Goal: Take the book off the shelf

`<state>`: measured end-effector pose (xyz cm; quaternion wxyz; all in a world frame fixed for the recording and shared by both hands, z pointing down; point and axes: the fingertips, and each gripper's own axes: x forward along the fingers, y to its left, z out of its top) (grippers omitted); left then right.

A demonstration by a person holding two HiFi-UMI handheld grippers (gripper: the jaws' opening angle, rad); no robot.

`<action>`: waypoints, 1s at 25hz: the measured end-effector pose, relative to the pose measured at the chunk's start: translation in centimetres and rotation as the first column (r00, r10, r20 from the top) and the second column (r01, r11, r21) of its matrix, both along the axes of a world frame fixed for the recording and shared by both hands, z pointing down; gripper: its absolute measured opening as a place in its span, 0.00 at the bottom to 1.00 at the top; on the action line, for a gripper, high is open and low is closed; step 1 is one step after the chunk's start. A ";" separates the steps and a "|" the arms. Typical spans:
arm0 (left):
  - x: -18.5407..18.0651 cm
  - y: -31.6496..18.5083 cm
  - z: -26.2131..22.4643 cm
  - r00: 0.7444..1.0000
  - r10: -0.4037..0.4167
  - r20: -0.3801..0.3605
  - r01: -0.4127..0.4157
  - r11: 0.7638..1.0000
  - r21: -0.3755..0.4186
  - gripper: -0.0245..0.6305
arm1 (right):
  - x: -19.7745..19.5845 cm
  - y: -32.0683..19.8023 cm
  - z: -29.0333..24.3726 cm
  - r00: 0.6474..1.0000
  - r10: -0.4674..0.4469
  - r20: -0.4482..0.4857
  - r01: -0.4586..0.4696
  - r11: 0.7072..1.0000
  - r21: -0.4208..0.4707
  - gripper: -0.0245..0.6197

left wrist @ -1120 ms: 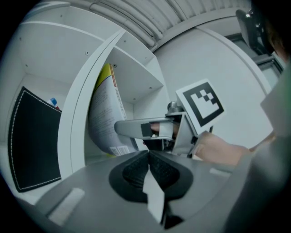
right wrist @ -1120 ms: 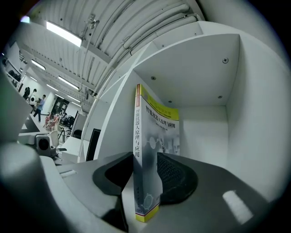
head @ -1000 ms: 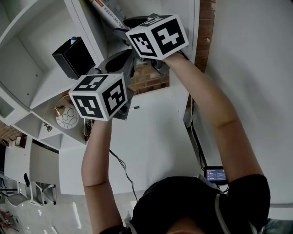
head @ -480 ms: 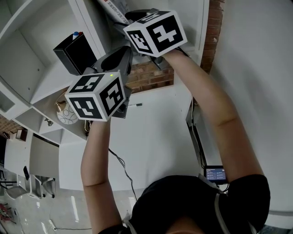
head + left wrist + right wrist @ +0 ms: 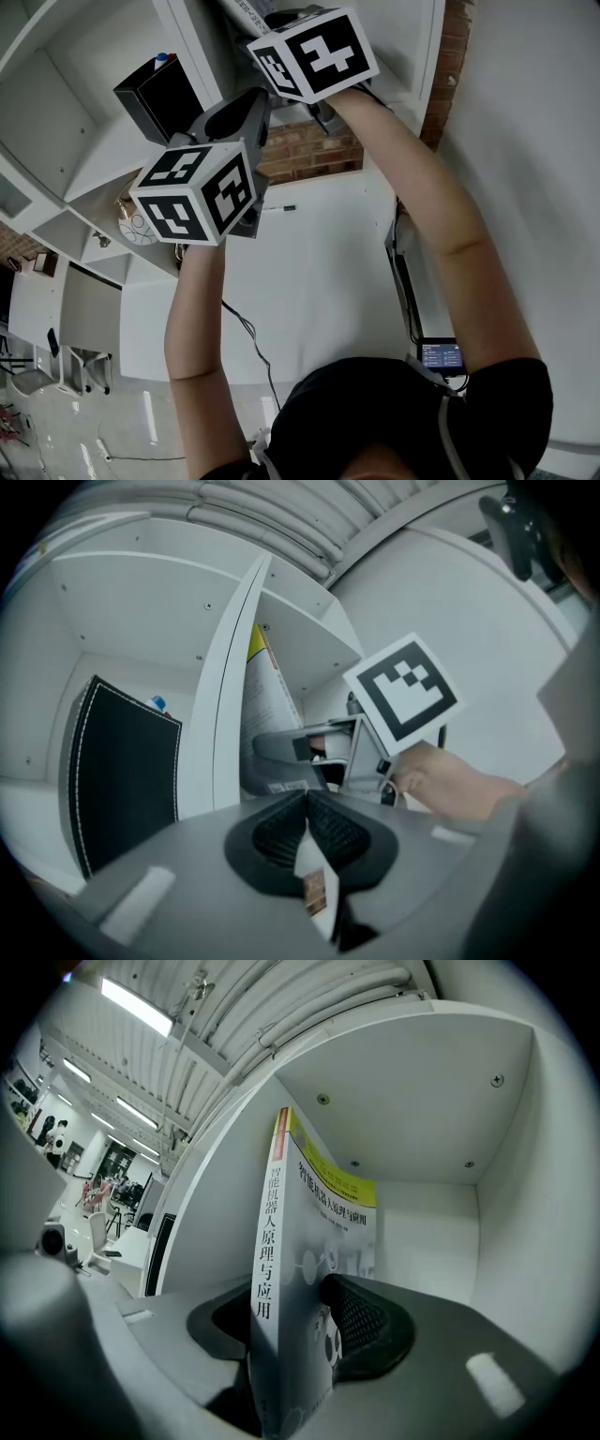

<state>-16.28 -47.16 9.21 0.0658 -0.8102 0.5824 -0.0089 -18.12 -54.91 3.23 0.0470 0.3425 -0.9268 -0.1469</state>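
Observation:
The book (image 5: 300,1269), grey-white with a yellow top band, stands upright in a white shelf (image 5: 422,1101) compartment; the left gripper view shows it (image 5: 267,714) past the divider. My right gripper (image 5: 286,1293) reaches level into that compartment with the book between its jaws. They have just been opening and stand wide; the right pad (image 5: 366,1321) lies close beside the cover. In the head view its marker cube (image 5: 314,52) is at the top. My left gripper (image 5: 307,803) is shut with nothing in it, in front of the divider (image 5: 230,696), below and left of the right one (image 5: 230,122).
A black box (image 5: 122,771) stands in the compartment left of the divider (image 5: 155,94). A round patterned object (image 5: 141,230) sits on a lower shelf. Brick wall (image 5: 309,155) shows behind the arms, with a cable (image 5: 246,337) and a small screen (image 5: 441,354) lower down.
The left gripper has shifted slightly left in the head view. The right gripper sits a little higher in the picture, still at the book.

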 end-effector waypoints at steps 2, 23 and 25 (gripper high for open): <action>0.0 0.1 0.0 1.000 0.002 0.000 -0.002 1.000 0.001 0.05 | 0.0 -0.1 0.0 1.000 0.018 -0.017 -0.017 1.000 0.011 0.32; 0.5 2.4 -0.5 1.000 0.009 0.019 -0.010 0.999 0.044 0.05 | 2.7 1.5 0.3 0.995 0.093 -0.038 -0.088 0.989 0.122 0.16; 0.6 2.6 -0.6 1.000 0.009 0.023 -0.011 0.999 0.053 0.05 | 3.1 2.1 0.4 0.994 0.102 -0.032 -0.096 0.985 0.141 0.16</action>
